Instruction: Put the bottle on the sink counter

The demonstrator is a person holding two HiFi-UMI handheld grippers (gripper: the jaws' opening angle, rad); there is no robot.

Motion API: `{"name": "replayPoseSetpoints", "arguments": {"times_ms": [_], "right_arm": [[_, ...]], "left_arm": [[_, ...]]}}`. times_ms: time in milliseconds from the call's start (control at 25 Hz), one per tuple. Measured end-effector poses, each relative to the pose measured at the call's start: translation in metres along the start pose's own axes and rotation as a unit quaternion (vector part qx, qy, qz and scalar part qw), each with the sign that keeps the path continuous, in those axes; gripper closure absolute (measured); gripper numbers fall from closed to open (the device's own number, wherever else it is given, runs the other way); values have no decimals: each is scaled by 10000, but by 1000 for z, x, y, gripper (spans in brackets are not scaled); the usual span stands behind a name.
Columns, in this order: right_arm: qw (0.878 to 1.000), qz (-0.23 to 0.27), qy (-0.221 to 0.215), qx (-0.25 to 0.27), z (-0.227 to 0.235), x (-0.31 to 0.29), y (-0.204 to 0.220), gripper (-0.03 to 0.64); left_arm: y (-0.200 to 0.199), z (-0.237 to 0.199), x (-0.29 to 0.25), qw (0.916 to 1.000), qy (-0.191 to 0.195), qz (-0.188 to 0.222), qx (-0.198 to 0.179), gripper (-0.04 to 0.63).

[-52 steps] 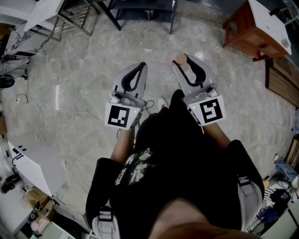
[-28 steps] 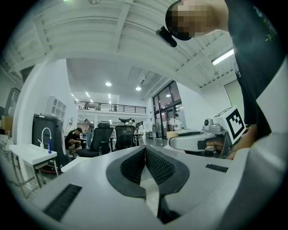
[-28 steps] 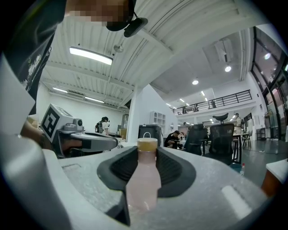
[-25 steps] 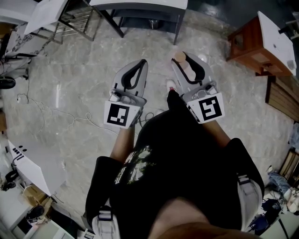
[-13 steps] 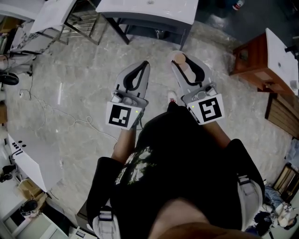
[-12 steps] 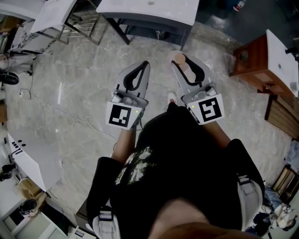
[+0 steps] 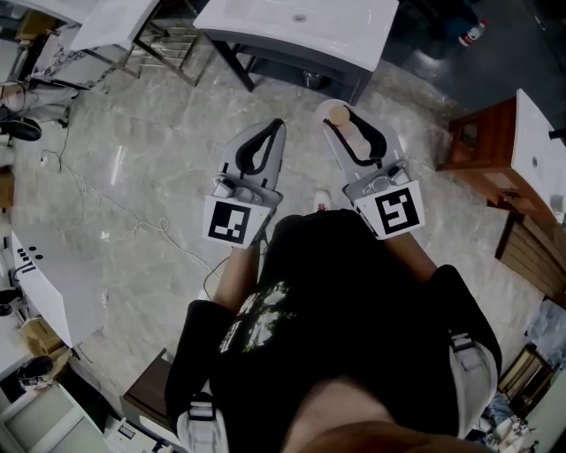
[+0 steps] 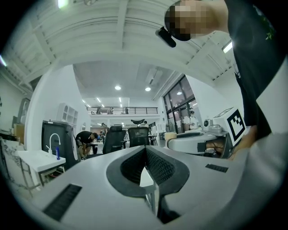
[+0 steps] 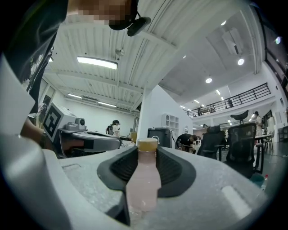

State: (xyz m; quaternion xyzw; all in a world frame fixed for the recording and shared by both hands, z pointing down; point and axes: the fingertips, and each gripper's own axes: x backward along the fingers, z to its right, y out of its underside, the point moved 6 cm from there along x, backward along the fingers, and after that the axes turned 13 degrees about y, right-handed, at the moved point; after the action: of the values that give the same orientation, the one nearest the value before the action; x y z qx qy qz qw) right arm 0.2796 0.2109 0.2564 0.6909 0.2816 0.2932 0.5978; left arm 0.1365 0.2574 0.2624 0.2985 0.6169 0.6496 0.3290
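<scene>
My right gripper (image 7: 340, 110) is shut on a pale pink bottle (image 7: 352, 133) with a tan cap, held over the marble floor. In the right gripper view the bottle (image 9: 144, 179) lies lengthways between the dark pads of the right gripper (image 9: 146, 150), cap pointing away. My left gripper (image 7: 275, 126) hangs beside it to the left, shut with nothing in it; in the left gripper view the tips of the left gripper (image 8: 146, 150) meet. A white sink counter (image 7: 345, 31) on dark legs stands ahead at the top of the head view.
A wooden cabinet with a white top (image 7: 495, 146) stands at the right. White tables (image 7: 110, 18) and a metal rack are at the top left, a cable (image 7: 133, 226) trails on the floor, and a small bottle (image 7: 471, 34) lies beyond the counter. People and office chairs (image 8: 112, 139) are far off.
The sink counter has come further into the head view from the top as the person walked towards it. Both grippers keep their pose, the bottle still in the right one.
</scene>
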Motion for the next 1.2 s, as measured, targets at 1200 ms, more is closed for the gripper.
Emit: {"name": "replayPoseSetpoints", "arguments": {"times_ms": [1200], "right_arm": [[9965,106,-835,-16,-31,-136,8,499]], "left_arm": [[10,-117,7,9975,-705,-67,70,581]]}}
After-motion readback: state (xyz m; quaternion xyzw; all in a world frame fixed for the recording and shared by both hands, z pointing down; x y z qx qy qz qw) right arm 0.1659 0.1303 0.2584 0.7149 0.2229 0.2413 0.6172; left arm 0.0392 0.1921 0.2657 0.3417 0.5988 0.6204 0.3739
